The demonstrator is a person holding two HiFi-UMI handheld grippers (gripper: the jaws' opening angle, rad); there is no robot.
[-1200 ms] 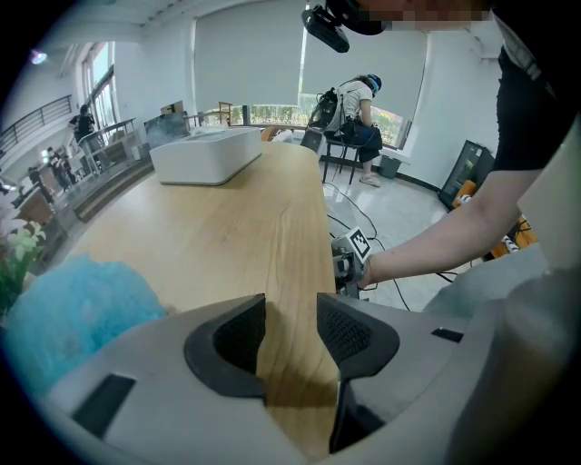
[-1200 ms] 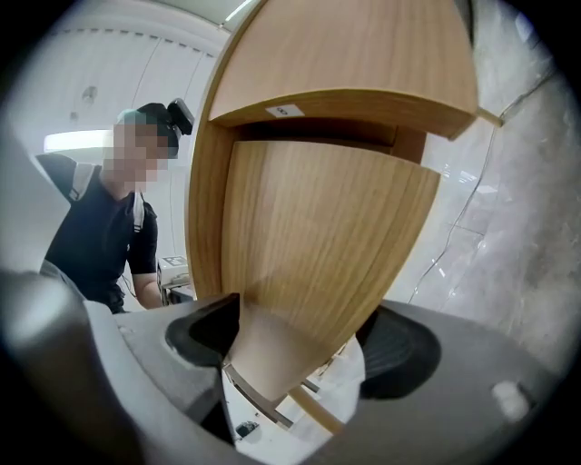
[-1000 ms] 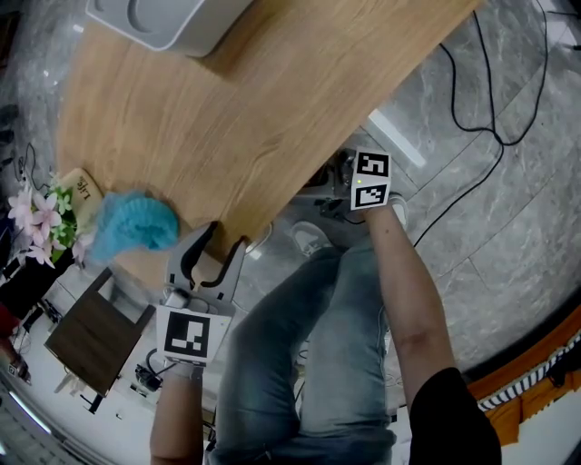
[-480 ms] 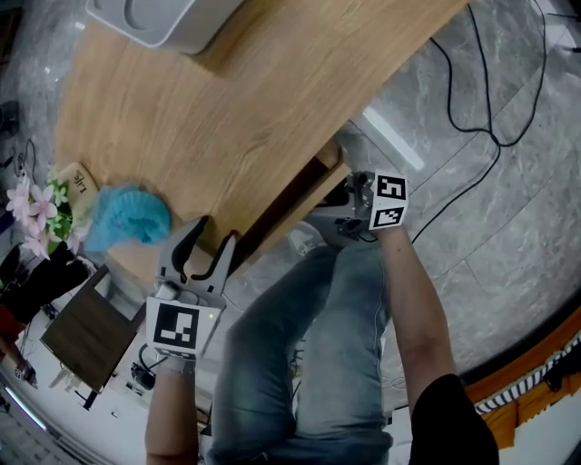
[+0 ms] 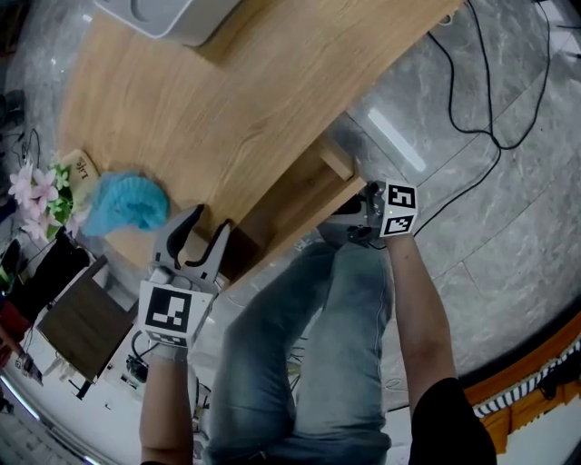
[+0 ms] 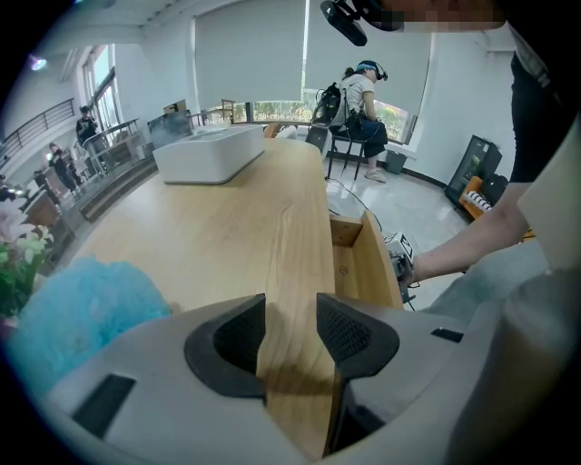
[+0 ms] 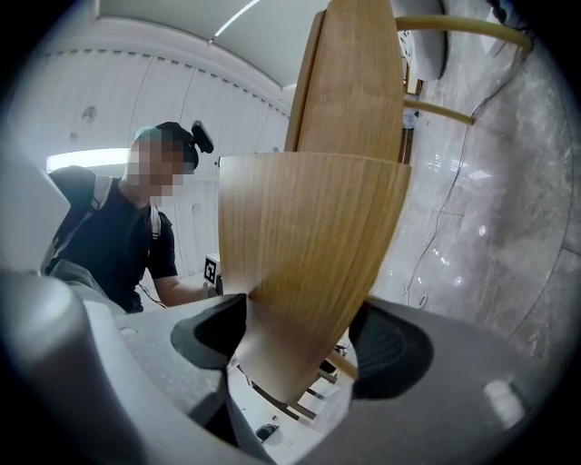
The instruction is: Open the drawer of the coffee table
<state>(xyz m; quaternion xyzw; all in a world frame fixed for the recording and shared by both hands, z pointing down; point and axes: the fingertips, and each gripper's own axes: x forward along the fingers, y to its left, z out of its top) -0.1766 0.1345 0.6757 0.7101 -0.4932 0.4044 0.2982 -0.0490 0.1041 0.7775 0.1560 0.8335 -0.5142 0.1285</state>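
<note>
The wooden coffee table [image 5: 209,100] fills the upper left of the head view. Its drawer [image 5: 304,195] stands pulled out from under the top, the bare wooden inside showing. My right gripper [image 5: 359,207] is shut on the drawer front near its right end. In the right gripper view that panel [image 7: 309,254] fills the gap of the right gripper [image 7: 300,350]. My left gripper [image 5: 198,243] sits at the table's near corner, and the left gripper [image 6: 290,336] is shut on the table's edge strip [image 6: 300,254]. The open drawer [image 6: 368,263] shows beyond it.
A white box-shaped appliance [image 5: 163,14] stands at the table's far end. A fluffy blue cloth [image 5: 127,202] lies near the left gripper, with flowers [image 5: 36,195] beside it. Black cables [image 5: 490,118] cross the marble floor. A dark low stand [image 5: 77,322] is at lower left. Jeans-clad legs [image 5: 300,363] are below the drawer.
The drawer has slid out from under the table top toward the lower right, drawn along with my right gripper. The left gripper has stayed at the table's corner.
</note>
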